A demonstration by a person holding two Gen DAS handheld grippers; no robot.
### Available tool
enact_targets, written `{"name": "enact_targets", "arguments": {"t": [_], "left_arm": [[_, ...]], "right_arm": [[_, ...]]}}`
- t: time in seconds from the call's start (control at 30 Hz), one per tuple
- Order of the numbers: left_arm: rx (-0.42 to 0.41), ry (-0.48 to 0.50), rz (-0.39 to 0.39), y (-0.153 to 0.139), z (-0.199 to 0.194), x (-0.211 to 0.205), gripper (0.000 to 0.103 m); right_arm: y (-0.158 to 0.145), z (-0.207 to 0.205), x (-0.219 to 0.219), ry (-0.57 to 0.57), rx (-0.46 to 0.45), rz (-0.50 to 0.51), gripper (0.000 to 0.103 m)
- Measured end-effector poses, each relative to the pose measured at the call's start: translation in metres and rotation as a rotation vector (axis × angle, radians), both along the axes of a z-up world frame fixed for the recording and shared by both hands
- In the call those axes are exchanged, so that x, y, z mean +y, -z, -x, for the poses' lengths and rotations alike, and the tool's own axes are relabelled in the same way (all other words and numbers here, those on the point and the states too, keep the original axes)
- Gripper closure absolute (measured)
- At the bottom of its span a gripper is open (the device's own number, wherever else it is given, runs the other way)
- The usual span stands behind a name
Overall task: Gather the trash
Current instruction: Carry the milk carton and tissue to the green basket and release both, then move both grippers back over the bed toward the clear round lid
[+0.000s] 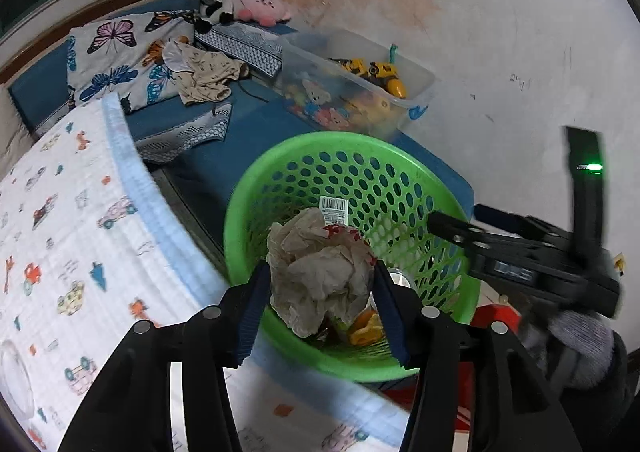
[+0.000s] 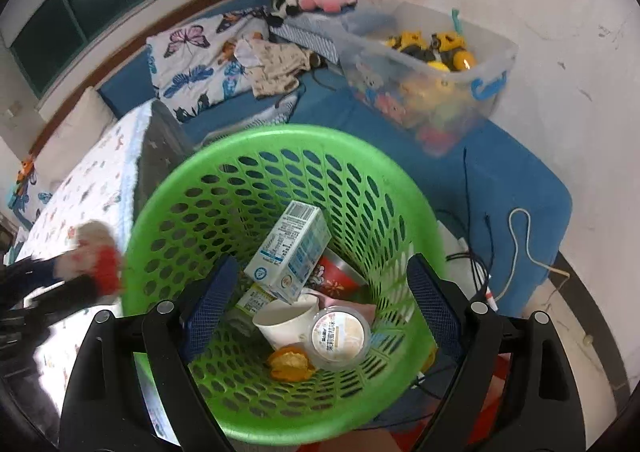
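Crumpled beige paper wad (image 1: 320, 276) above green perforated basket (image 1: 400, 156) holding carton (image 2: 288, 252), cups, peel.

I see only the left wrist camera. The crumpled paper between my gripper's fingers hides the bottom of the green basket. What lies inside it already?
Observer: The right wrist view shows a milk carton on top, a white paper cup, a sealed dessert cup and orange peel.
Operator: Does the right gripper hold something?
Observer: No. The right gripper is open above the green basket, with nothing gripped between its fingers.
Operator: Is there room for my crumpled paper?
Observer: It looks so. The trash covers only the bottom, and the perforated wall above it is bare.
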State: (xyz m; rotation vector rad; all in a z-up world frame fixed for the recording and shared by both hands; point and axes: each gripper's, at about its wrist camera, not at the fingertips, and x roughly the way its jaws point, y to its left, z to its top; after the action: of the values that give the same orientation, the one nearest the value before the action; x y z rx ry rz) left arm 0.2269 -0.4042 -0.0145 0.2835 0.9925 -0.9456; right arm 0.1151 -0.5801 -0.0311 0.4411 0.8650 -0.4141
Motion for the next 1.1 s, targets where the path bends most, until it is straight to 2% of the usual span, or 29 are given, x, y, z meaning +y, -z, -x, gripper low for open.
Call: {"name": "enact_targets", "arguments": {"t": [0.1,0.2,0.23,0.47,0.77,0.97,1.1], "left_arm": [[0.017,0.003,-0.013,0.008,-0.001,-0.009,0.044],[0.024,0.008,-0.010,0.012,0.000,-0.010,0.040],[0.022,0.008,-0.009,0.012,0.001,-0.010,0.032],[-0.019,-0.007,0.010,0.003,0.010,0.016,0.031],[-0.098,-0.121,0.036,-0.014,0.005,0.101,0.031],[-0.146,-0.267,0.013,-0.014,-0.014,0.177,0.031],[-0.141,-0.369,-0.004,-0.008,-0.033,0.224,0.031]], "right_arm": [[-0.007,0.008,0.001,0.001,-0.017,0.027,0.017],[-0.008,0.013,-0.002,0.006,-0.033,0.001,0.017],[-0.007,0.015,-0.003,0.013,-0.036,-0.002,0.017],[-0.009,0.020,0.008,-0.006,-0.060,-0.030,0.017],[-0.020,0.018,0.053,-0.110,-0.105,-0.020,0.017],[-0.024,0.010,0.085,-0.190,-0.122,-0.032,0.017],[-0.022,0.003,0.107,-0.239,-0.115,-0.032,0.017]]}}
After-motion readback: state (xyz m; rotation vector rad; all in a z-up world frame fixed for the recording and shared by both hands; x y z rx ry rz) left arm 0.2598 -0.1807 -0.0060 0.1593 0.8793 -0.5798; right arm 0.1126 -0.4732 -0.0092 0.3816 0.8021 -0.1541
